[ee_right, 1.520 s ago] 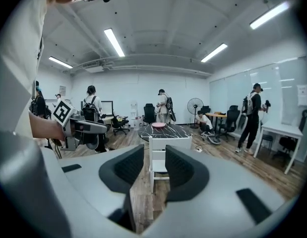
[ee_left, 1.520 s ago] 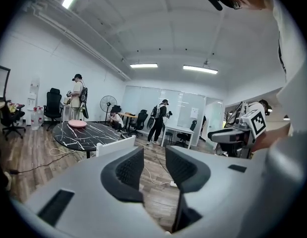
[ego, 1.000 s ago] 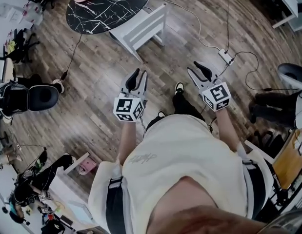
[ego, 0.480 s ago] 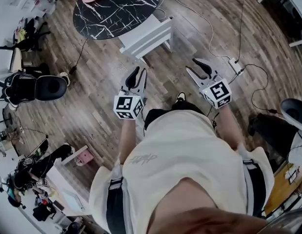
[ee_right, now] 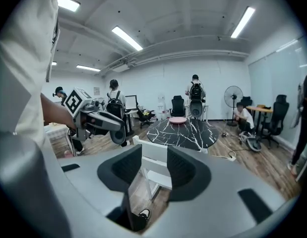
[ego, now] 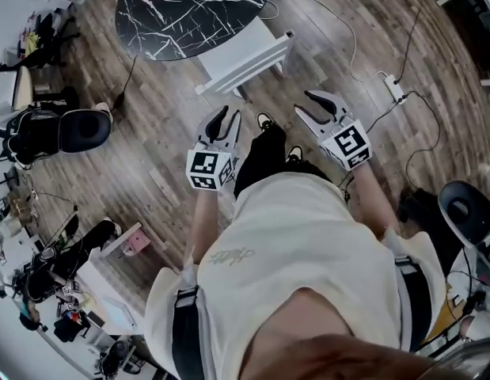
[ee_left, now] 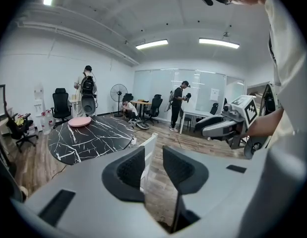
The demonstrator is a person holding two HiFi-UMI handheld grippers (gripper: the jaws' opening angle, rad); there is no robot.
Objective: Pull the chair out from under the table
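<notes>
Wood floor [ego: 150,145], busy office, desk [ego: 189,10] cut off at top of head view | white chair [ego: 245,56] tucked at desk edge, seat mostly hidden | chair sits closer to tongs than a second ago | left tongs [ego: 226,119] released, empty | right tongs [ego: 306,104] opening, empty | both pointed at chair, well short of it

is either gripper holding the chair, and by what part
Nothing is held. The left gripper and right gripper are both empty, short of the chair; the right's jaws are opening.
</notes>
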